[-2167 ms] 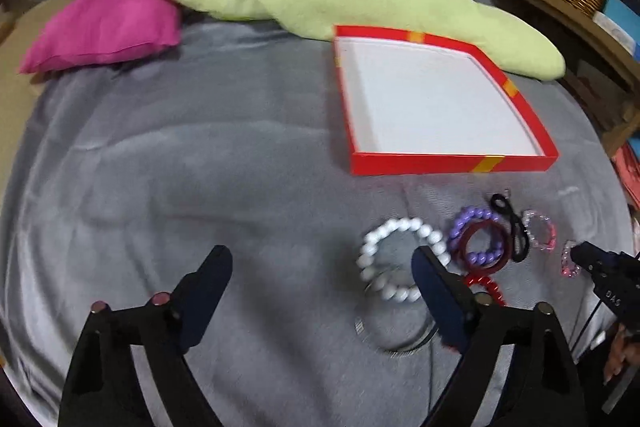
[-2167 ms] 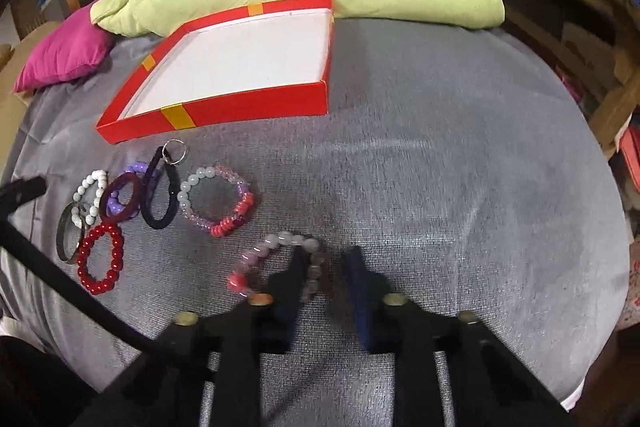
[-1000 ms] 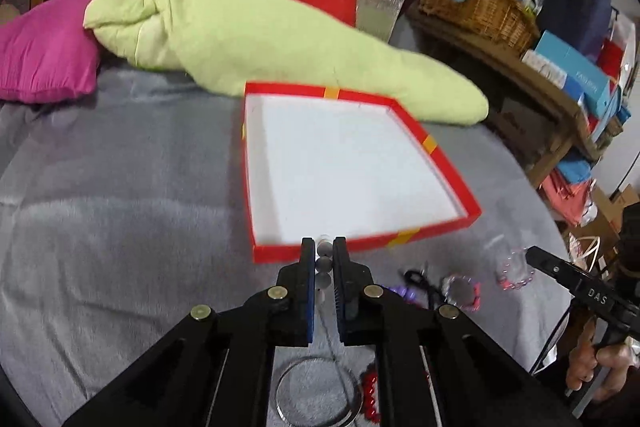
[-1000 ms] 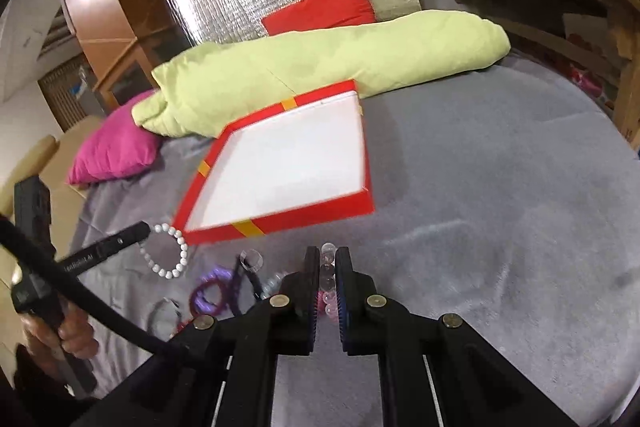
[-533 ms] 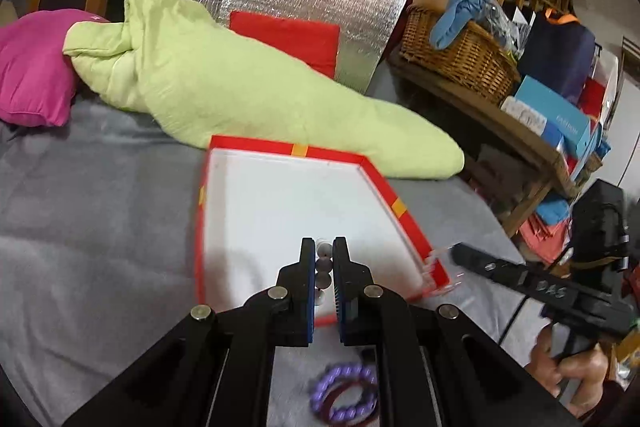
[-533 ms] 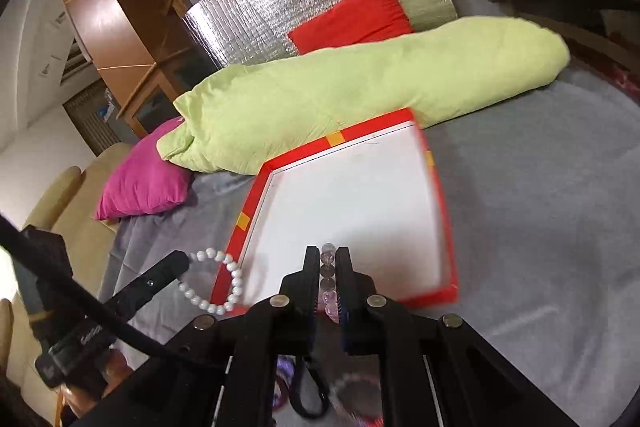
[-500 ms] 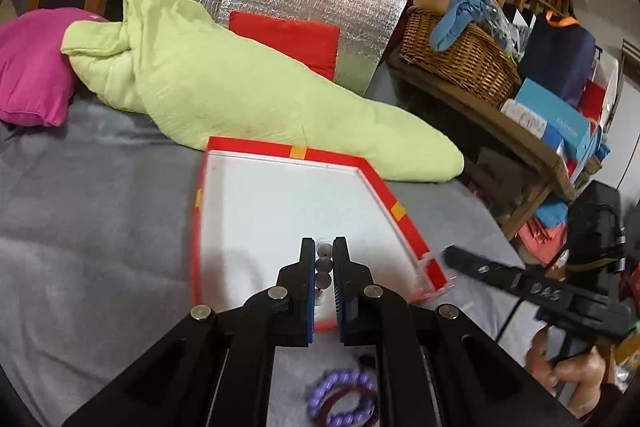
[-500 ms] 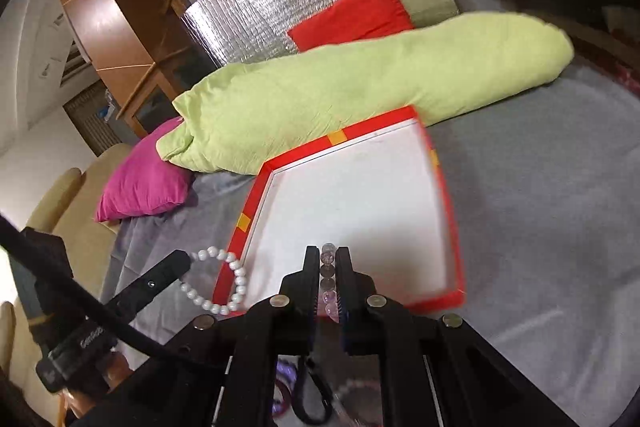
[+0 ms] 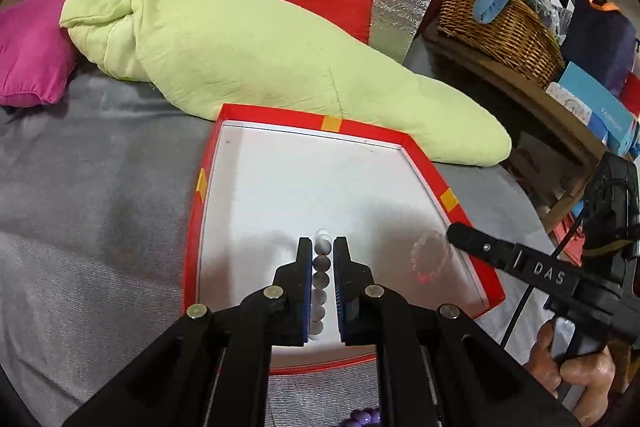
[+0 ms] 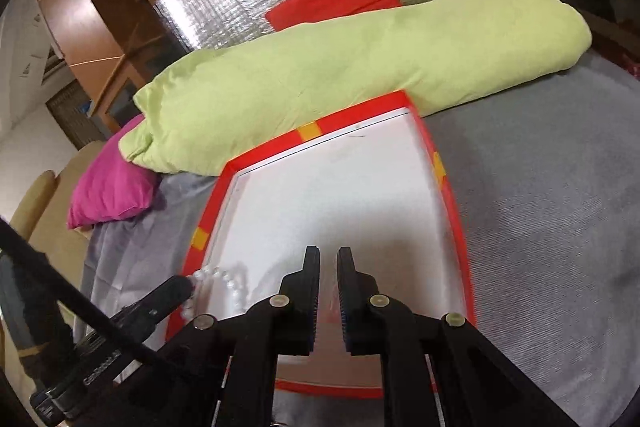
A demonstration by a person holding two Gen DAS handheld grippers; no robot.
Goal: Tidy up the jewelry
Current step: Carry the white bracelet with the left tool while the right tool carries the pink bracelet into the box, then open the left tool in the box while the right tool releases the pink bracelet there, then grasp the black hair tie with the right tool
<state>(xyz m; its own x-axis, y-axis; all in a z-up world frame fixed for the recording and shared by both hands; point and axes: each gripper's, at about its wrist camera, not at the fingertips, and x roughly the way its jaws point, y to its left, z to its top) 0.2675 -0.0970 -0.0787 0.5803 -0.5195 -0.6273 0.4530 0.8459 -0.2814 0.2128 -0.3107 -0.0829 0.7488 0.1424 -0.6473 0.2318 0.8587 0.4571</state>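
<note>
One view shows left hand-held gripper (image 9: 322,251) pinching white beads (image 9: 321,281); right hand-held gripper (image 10: 328,259) unreadable in both.

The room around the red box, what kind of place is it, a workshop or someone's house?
Most likely a lived-in home, perhaps a bedroom or living room. The red box sits on a grey fabric cover with a green quilt and pink cushion behind it, and a wicker basket of clothes stands on a cluttered wooden shelf.

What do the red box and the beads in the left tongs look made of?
Red box: probably cardboard, with a glossy red rim, yellow tape patches and a matte white floor. Beads in the left tongs: smooth, pearly, round; plastic or glass, can't tell.
</note>
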